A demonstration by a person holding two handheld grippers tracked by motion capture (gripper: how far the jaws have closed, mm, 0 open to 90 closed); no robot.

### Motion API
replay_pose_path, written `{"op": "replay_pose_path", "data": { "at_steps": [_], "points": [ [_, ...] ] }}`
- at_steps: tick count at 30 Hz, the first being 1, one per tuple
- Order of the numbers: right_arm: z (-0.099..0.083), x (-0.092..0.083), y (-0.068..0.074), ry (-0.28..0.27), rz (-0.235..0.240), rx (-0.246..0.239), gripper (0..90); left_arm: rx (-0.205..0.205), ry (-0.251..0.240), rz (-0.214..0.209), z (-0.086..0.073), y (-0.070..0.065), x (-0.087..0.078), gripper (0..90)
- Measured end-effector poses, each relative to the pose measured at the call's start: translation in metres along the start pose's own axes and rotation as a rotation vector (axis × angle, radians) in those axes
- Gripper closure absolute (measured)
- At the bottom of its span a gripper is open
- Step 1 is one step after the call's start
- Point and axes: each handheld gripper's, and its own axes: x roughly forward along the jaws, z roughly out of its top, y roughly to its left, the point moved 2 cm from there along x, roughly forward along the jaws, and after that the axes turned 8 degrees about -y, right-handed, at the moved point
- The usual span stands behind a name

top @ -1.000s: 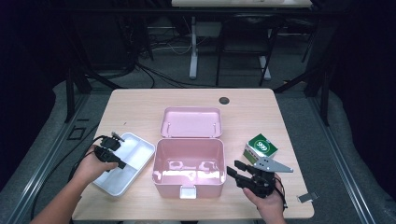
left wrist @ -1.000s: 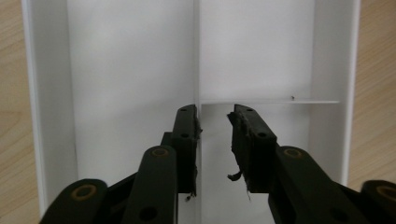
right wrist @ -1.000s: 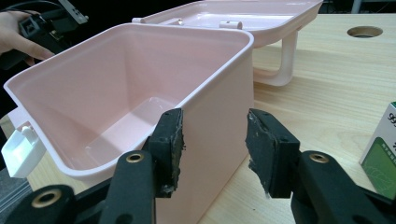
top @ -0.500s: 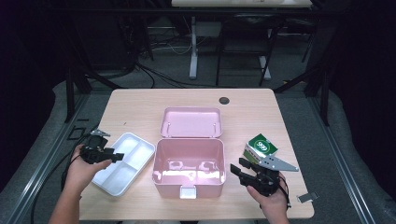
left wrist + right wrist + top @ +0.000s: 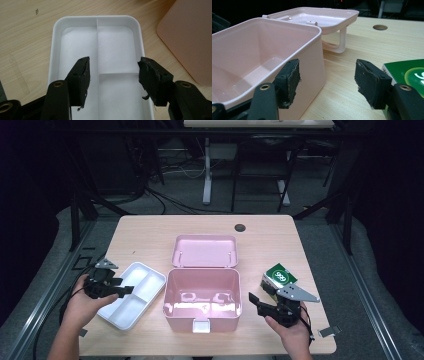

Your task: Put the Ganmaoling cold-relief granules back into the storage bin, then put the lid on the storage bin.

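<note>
**White tray sits released at table's left as both sets of fingers stand open**

White tray (image 5: 131, 294), a divided insert with three compartments, lies flat on the table (image 5: 150, 235) in the high view, just left of the open pink box (image 5: 202, 297) and angled so its long axis runs from the near-left edge up toward the box's far corner. The left gripper (image 5: 125, 290) hovers over the tray's left half, its jaws having just been opening with nothing between them. At the far side of the box, the right gripper (image 5: 254, 301) points at the box's right wall, with a green carton (image 5: 278, 277) just behind it; its jaws too have just been opening, and nothing is held.

From the left gripper view, the tray (image 5: 75, 45) lies directly below and ahead of the spread fingers (image 5: 81, 80), its long axis running away from the camera. The central divider passes between the two pads, which stand apart and touch nothing. A corner of the pink box (image 5: 190, 42) shows at the right.

From the right gripper view, the fingers (image 5: 372, 85) stand wide, one pad in front of the pink box's (image 5: 262, 55) near corner, the other by the green carton (image 5: 409, 72). The lid (image 5: 322, 16) lies folded back behind. By this reading, the left hand is far the nearer to the tray; the box lies between tray and right hand.
</note>
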Motion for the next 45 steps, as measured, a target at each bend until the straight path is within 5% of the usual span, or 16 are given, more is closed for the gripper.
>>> {"op": "replay_pose_path", "data": {
  "at_steps": [5, 14, 23, 28, 31, 35, 36, 38, 40, 45],
  "points": [
    [0.004, 0.008, -0.008, 0.110, -0.044, 0.030, 31.9, -0.022, 0.013, -0.007, 0.001, -0.001, 0.000, 44.2],
    [0.019, 0.019, -0.020, 0.293, -0.067, -0.092, 25.8, 0.014, -0.006, -0.019, 0.004, -0.005, -0.003, 31.8],
    [0.035, 0.027, -0.026, 0.431, -0.055, -0.098, 22.8, 0.033, -0.002, -0.025, 0.004, -0.006, -0.005, 31.9],
    [0.047, 0.034, -0.030, 0.519, -0.103, -0.141, 20.8, 0.029, -0.002, -0.030, 0.005, -0.007, -0.006, 31.7],
    [0.055, 0.037, -0.034, 0.585, -0.065, -0.128, 17.4, 0.024, -0.001, -0.044, 0.005, -0.008, -0.007, 32.1],
    [0.061, 0.046, -0.036, 0.630, -0.086, -0.119, 14.4, 0.022, -0.004, -0.050, 0.005, -0.007, -0.007, 32.3],
    [0.063, 0.048, -0.037, 0.650, -0.053, -0.104, 13.8, 0.024, -0.004, -0.051, 0.005, -0.008, -0.007, 32.3],
    [0.065, 0.052, -0.038, 0.692, -0.103, -0.127, 11.7, 0.025, -0.005, -0.055, 0.005, -0.007, -0.008, 32.3],
    [0.067, 0.057, -0.040, 0.731, -0.072, -0.113, 8.2, 0.023, -0.010, -0.056, 0.005, -0.007, -0.009, 32.3],
    [0.069, 0.068, -0.051, 0.822, -0.101, -0.134, 3.1, 0.020, -0.017, -0.050, 0.006, -0.006, -0.010, 32.1]
  ]
}}
